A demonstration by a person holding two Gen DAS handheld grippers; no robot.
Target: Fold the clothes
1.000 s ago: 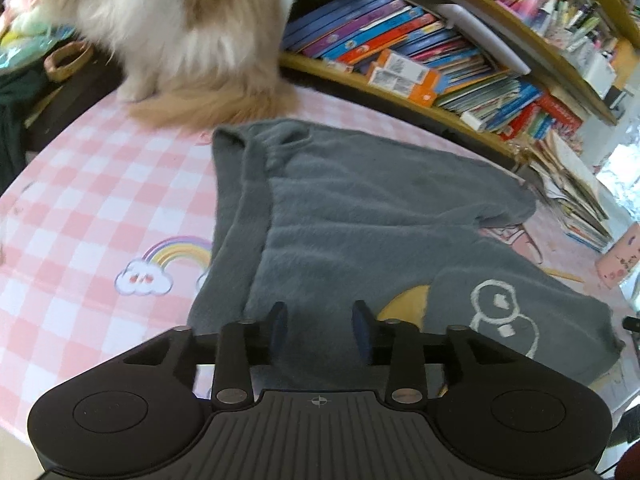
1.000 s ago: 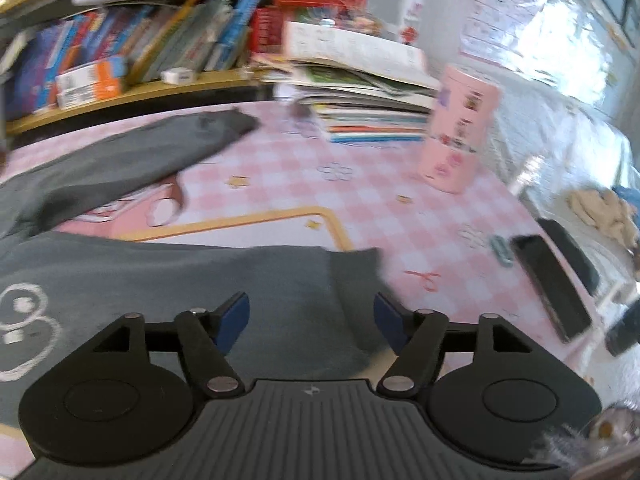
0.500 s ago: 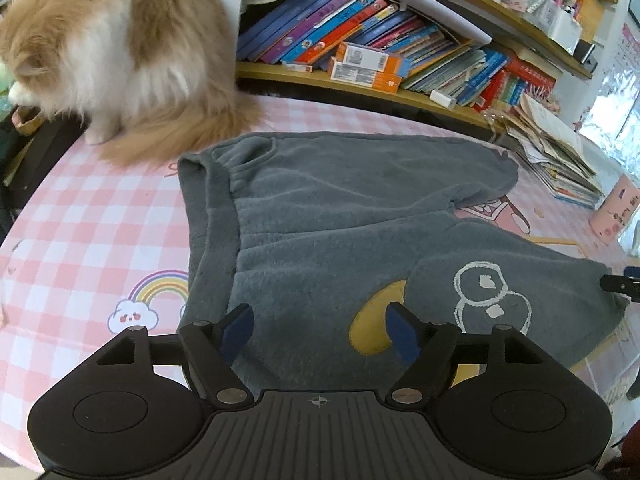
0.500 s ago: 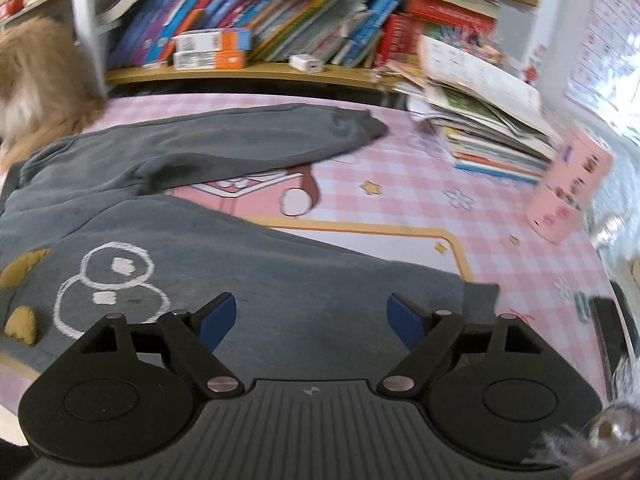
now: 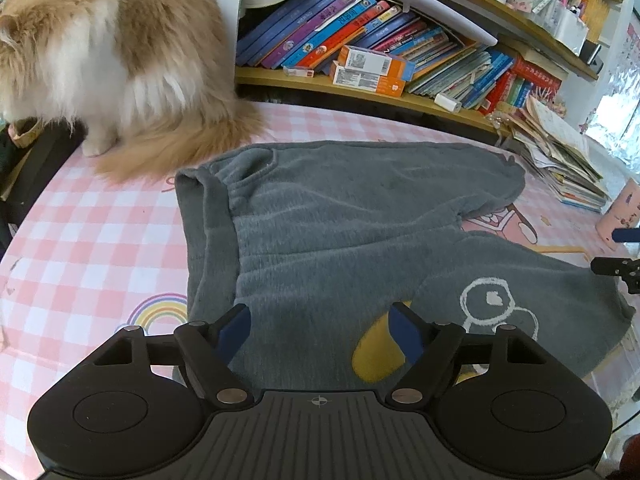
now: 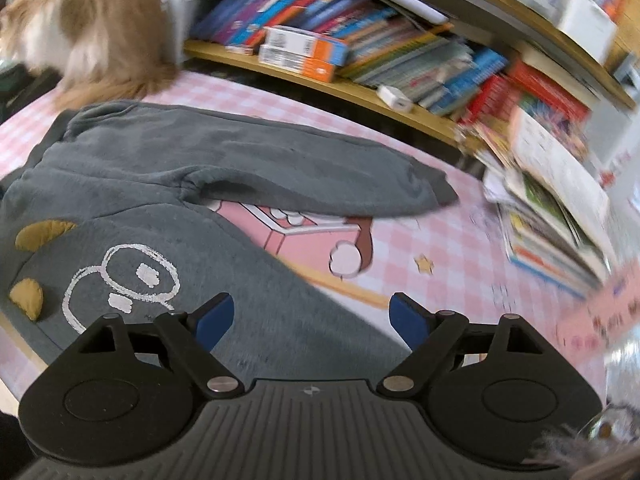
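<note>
Grey fleece trousers lie spread flat on the pink checked table, waistband to the left and both legs running right. The near leg carries a white outline drawing and yellow patches. My left gripper hovers open above the near edge of the trousers by the waist, nothing between its blue pads. In the right wrist view the same trousers show with legs apart, and my right gripper stands open over the near leg's lower part, holding nothing. The right gripper's tip also shows at the left wrist view's right edge.
A long-haired ginger and white cat sits on the table's far left corner, just behind the waistband. A shelf of books runs along the back. A pile of magazines and a pink cup stand at the right.
Both grippers pulled back and upward from the trousers. The left gripper opened wider from a narrow gap. The right wrist view swung left toward the far leg and the cat.
</note>
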